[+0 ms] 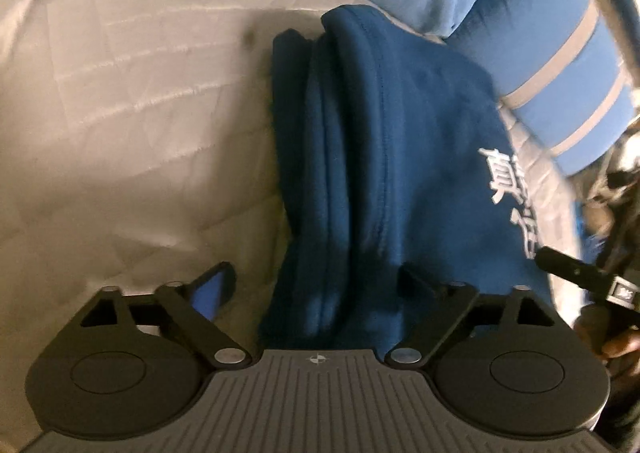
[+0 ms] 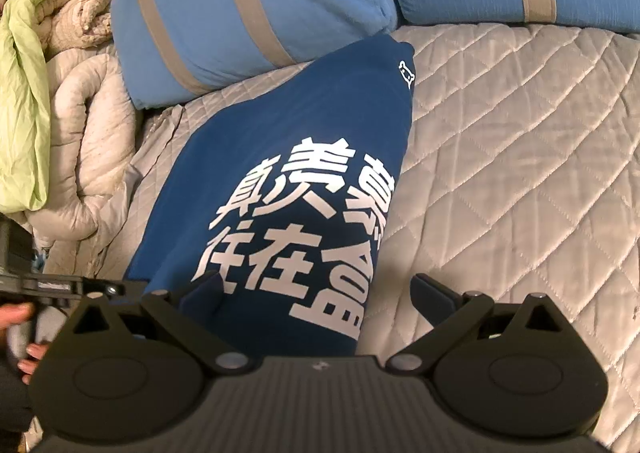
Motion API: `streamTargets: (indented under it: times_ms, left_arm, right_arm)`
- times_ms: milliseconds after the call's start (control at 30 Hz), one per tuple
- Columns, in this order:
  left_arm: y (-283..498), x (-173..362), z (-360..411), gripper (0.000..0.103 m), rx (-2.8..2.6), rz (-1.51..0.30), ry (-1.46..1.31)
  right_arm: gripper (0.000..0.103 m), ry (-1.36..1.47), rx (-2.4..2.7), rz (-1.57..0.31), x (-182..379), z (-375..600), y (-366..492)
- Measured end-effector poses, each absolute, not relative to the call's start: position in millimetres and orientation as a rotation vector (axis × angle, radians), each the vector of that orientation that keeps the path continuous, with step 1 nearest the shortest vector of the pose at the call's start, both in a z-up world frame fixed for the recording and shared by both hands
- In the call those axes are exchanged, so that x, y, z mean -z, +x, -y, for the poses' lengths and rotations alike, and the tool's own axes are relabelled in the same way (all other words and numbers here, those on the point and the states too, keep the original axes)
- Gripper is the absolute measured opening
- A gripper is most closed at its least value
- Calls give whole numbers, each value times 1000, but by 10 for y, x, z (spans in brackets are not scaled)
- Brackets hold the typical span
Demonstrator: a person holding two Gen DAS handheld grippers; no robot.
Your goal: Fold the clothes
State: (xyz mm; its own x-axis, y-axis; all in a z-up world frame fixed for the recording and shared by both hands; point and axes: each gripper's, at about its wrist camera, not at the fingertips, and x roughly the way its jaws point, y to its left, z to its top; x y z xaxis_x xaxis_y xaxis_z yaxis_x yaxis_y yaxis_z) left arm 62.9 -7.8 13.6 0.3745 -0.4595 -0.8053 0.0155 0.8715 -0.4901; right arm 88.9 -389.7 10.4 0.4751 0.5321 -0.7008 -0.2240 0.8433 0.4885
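Left wrist view blurred, left hand-held gripper [image 1: 316, 285] wide, folded shirt [image 1: 384, 157] print cut off

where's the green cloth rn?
Right wrist view, far upper left: the green cloth is draped over the bunched beige quilt, left of the blue striped pillow. It does not show in the left wrist view.

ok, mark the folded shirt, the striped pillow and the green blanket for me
folded blue shirt [image 2: 288, 125]: right wrist view, plain fabric above the white print.
striped blue pillow [image 2: 304, 1]: right wrist view, blue panel between two grey stripes.
green blanket [image 2: 24, 101]: right wrist view, hanging fold at left edge.
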Motion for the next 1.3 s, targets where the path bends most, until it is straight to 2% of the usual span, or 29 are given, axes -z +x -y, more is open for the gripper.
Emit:
streamTargets:
  times_ms: [100,400,500,533,567,667,1100,1300]
  left_arm:
    - [578,-80,-53,99,383,-1121,-514]
    - [580,137,-257,96,536,-1137,-806]
    - [559,191,-221,74,554,-1152,-840]
    - [548,250,-233,53,551,-1169,-878]
    - [539,312,-248,46,548,-1181,-921]
    - [502,441,-290,37,553,-1159,-1007]
    - [292,402,-348,33,557,-1019,-964]
    - [312,398,-319,33,562,-1018,-954]
  right_arm:
    - [103,348,-457,-954,-125,3922,904]
    - [103,377,-440,-935,-135,4022,1113]
    - [103,378,-445,-933,-106,4053,1245]
    - [103,387,-443,-933,-91,4073,1296]
    - [103,402,-439,-934,-72,4096,1348]
    - [103,474,-440,-946,10,4181,1508]
    - [102,811,-563,-913,372,4394,2153]
    - [96,856,-565,-933,551,4301,2444]
